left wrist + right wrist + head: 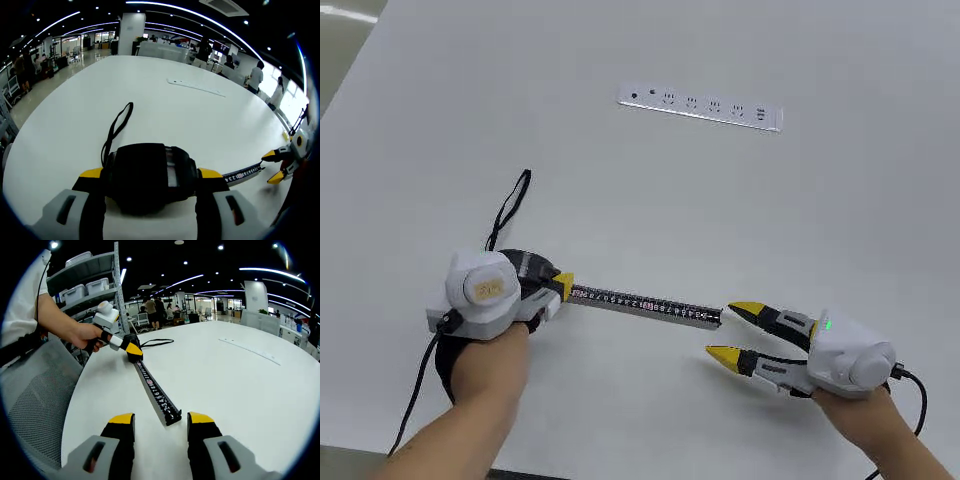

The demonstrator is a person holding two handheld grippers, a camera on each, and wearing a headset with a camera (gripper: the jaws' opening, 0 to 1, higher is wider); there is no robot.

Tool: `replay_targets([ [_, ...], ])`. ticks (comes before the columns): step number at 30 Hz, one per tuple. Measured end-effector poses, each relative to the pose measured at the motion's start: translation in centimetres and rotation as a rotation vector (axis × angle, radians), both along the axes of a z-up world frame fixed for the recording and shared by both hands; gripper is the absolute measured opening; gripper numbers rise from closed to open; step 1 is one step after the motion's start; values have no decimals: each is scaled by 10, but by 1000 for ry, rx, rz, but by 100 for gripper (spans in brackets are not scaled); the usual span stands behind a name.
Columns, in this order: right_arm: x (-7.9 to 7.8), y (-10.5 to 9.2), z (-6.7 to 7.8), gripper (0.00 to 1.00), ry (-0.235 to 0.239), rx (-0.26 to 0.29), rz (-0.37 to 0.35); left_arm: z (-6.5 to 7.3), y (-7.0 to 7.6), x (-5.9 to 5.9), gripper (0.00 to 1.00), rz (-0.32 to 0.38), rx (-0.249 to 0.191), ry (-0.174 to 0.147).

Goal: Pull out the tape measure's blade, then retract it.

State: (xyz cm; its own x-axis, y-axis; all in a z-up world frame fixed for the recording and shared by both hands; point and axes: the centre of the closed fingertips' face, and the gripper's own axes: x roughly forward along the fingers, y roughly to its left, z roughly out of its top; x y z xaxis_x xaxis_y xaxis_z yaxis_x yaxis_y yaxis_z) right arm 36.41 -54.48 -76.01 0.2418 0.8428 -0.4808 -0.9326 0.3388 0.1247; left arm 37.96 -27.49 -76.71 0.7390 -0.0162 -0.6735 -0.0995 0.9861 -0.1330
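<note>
Tape measure (525, 268) extended on bench (620, 180)
Left tongs (150, 175) clamp it; right tongs (721, 330) gape at blade (645, 303) tip, lower right.

White grippers (558, 292) (720, 329) carry yellow-tipped jaws and black cables (415, 390).

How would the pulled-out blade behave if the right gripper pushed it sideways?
Probably fairly stiff lengthwise: the blade runs straight from the case, no sag visible. Being a thin strip, it would likely flex or kink under a side push. The right gripper is open at its tip, so it may slide back.
</note>
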Motion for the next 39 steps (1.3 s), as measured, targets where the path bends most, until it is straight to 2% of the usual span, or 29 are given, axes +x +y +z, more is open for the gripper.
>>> replay_targets([
  [10,9,1,-8,36,11,10,-6,0,0,1,71,1,0,0],
  [14,9,4,-9,31,3,9,10,0,0,1,71,3,0,0],
  [21,8,6,-13,28,-2,4,36,-2,0,1,71,3,1,0],
  [32,12,5,-14,21,-11,18,43,-4,1,1,71,5,0,0],
  [39,14,6,-17,15,-19,25,86,-3,0,1,71,4,2,1],
])
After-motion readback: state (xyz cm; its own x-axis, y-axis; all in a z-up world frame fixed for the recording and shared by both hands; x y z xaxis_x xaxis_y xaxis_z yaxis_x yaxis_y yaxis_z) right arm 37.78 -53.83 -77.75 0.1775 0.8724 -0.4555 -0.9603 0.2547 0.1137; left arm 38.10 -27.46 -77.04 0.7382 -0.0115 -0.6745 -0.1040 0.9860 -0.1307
